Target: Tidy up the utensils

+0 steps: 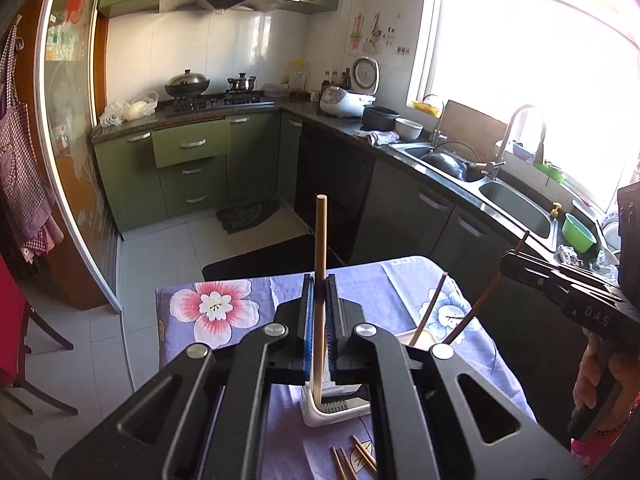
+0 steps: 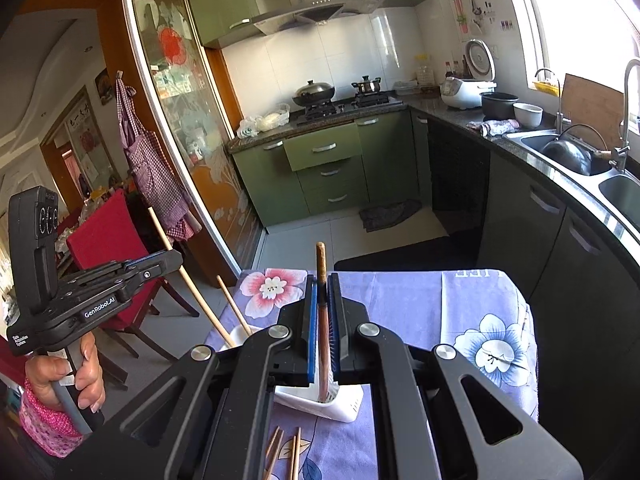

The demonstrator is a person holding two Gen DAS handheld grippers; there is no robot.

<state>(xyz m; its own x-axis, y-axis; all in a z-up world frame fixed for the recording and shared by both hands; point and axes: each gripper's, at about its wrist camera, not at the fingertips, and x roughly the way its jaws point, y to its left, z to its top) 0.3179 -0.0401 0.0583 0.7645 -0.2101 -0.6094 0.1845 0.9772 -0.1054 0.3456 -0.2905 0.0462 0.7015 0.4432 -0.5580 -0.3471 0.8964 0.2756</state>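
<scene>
My left gripper (image 1: 319, 283) is shut on a light wooden chopstick (image 1: 321, 240), upright, its lower end in a white utensil holder (image 1: 324, 416) on the table. My right gripper (image 2: 322, 282) is shut on a dark reddish-brown chopstick (image 2: 321, 264), also upright, its lower end in the white holder (image 2: 344, 410). The right gripper also shows in the left wrist view (image 1: 516, 262), holding the dark chopstick (image 1: 486, 300) over the holder. The left gripper shows in the right wrist view (image 2: 172, 258) with the light chopstick (image 2: 188, 280). Several loose chopsticks (image 1: 352, 458) lie on the cloth at the near edge.
The table has a purple floral cloth (image 1: 216, 304). A second stick (image 1: 430, 312) leans in the holder. A red chair (image 2: 112, 248) stands left of the table. A counter with a double sink (image 1: 516, 208) runs along the right; a stove (image 1: 216, 100) is at the back.
</scene>
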